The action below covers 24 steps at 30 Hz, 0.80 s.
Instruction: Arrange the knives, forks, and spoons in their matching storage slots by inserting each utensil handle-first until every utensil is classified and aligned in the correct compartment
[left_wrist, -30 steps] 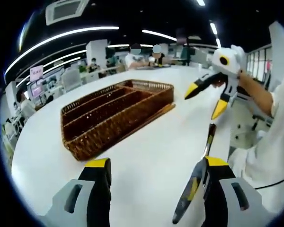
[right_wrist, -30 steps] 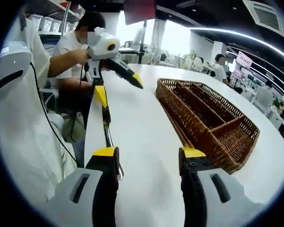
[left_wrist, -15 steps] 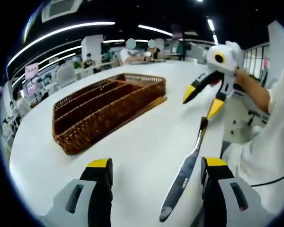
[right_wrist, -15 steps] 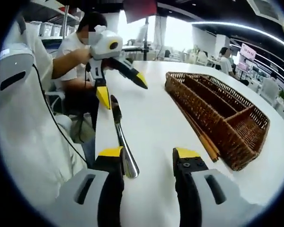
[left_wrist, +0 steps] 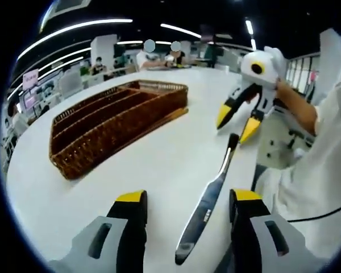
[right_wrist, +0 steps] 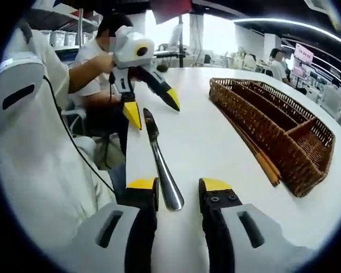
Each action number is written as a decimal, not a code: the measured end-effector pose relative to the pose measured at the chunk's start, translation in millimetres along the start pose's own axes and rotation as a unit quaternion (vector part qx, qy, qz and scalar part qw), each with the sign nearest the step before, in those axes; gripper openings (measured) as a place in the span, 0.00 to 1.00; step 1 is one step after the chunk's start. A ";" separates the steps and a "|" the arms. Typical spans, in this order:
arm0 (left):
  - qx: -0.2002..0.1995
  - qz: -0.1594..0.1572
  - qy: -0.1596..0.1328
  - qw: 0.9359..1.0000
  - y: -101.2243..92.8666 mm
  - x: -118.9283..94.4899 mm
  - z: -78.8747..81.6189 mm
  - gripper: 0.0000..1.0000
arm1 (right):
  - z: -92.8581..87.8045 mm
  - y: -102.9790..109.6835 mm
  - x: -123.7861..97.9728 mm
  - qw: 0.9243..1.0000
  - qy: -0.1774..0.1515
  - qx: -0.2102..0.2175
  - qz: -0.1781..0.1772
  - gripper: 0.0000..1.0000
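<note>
Knife (left_wrist: 207, 207) flat on white table (left_wrist: 148, 165), between both parted tongs, left tongs (left_wrist: 187, 199), right tongs (right_wrist: 178, 185), neither gripping.

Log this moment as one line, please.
left tongs: open, over knife | right tongs: open, over knife's other end | basket: on table | phase: pre-grasp

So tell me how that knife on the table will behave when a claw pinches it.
The knife looks like rigid metal, so it should stay stiff when lifted. Its glossy surface suggests it may slip between the pads. It lies flat on the smooth white table, so it will probably slide rather than roll if nudged, and getting under it could be awkward.
</note>
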<state>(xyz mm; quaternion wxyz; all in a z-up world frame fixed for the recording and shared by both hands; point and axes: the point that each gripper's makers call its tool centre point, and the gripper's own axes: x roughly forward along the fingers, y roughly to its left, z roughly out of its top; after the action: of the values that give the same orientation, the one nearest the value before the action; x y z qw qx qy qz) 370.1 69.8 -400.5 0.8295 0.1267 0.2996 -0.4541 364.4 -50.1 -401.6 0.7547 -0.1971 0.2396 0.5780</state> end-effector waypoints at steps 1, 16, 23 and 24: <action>0.001 0.000 0.000 1.000 0.1 -0.2 0.0 0.54 | -0.1 0.4 0.4 1.000 0.000 0.000 0.001 0.28; 0.008 -0.007 0.021 1.000 -5.0 -1.8 -6.1 0.43 | -8.3 3.4 8.9 1.000 0.023 -0.010 0.007 0.17; 0.027 -0.010 0.031 0.999 -6.1 -1.5 -7.0 0.33 | -7.8 4.4 9.9 1.000 0.023 -0.020 0.007 0.14; 0.028 -0.012 0.034 0.999 -6.7 -1.3 -7.0 0.31 | -7.4 4.8 9.4 0.999 0.023 -0.027 0.007 0.14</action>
<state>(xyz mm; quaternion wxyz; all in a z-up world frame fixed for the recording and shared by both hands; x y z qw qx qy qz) 361.3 70.3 -404.8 0.8094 0.1617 0.3160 -0.4678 360.8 -45.8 -413.2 0.7397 -0.2287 0.2425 0.5846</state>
